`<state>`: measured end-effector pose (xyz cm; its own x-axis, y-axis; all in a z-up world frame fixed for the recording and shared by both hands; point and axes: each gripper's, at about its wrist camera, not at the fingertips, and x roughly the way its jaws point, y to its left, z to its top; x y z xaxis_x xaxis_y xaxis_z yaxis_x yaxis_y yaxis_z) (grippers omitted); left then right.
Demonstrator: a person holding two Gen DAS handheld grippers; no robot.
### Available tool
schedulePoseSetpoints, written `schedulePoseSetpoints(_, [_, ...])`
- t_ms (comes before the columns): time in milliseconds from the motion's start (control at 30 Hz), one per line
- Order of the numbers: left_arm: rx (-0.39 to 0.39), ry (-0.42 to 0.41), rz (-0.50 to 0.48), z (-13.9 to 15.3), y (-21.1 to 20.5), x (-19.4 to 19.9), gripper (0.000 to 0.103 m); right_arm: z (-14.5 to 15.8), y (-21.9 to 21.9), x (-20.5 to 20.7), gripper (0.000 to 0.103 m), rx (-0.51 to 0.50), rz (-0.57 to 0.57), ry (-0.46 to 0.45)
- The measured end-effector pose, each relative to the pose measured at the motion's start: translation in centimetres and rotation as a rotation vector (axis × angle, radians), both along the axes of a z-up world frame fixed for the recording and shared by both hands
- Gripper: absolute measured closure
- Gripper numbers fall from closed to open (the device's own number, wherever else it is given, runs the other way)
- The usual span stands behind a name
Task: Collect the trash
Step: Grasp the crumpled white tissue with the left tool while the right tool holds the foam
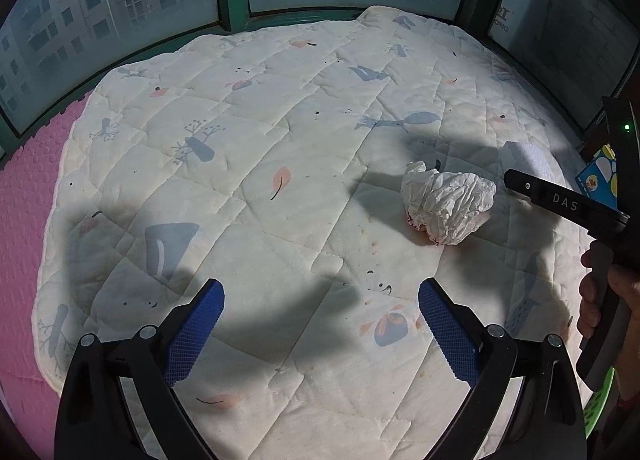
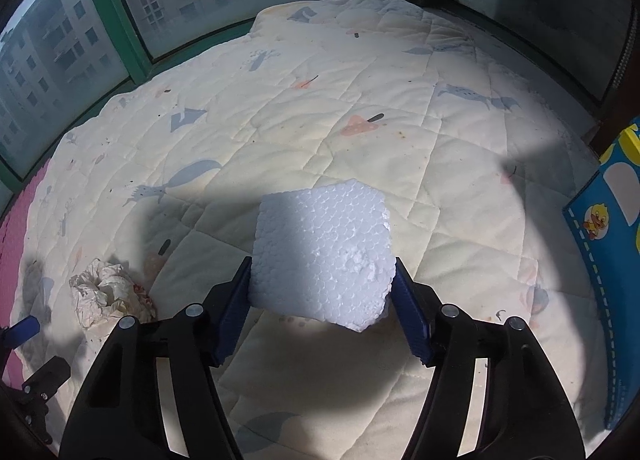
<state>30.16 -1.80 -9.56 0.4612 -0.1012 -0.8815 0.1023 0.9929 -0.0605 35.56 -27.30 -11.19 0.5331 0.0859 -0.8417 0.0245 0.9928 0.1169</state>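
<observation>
- Holding a white foam block (image 2: 322,256), the right gripper (image 2: 322,280) has its two blue fingers (image 2: 232,312) pressed against the block's left and right sides, so one piece of trash looks already picked up.
- The block hangs above the quilted bed cover (image 2: 320,100), not touching it as far as the right wrist view shows; its shadow falls on the cover underneath.
- It is roughly square rather than long, so it has no clear long axis; its broad face is tilted up toward the camera, with one corner pointing down and forward between the fingers.
- A dented, crumbly patch shows near its right edge, so I judge a harder squeeze could break bits off.
- The left gripper (image 1: 320,324) is empty, its fingers (image 1: 200,324) spread wide over bare cover.
- A crumpled paper ball (image 1: 448,206) lies on the cover ahead and to the right of the left gripper, well apart from it and near the right gripper's body (image 1: 560,200).
- The ball is a lumpy wad, slightly wider than tall, with a reddish stain at its lower edge; it points no particular way.
- No bin or bag is visible in either view.
- Next, I judge, the left gripper must reach forward and right, straddle the ball and close on it, while the right carries the foam to wherever trash is gathered.
</observation>
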Motion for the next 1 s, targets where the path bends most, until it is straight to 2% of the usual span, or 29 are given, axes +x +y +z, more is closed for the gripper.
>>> schedulePoseSetpoints(800, [-0.122, -0.004, -0.094, 0.3, -6.2, 2.6, 0.009, 1.5, -3.2, -7.0, 0.037, 0.002, -0.001, -0.033])
schedulePoseSetpoints(1000, [-0.115, -0.01, -0.1, -0.2, -7.3, 4.0, 0.009, 1.7, -3.8, -8.4, 0.037, 0.017, -0.011, -0.038])
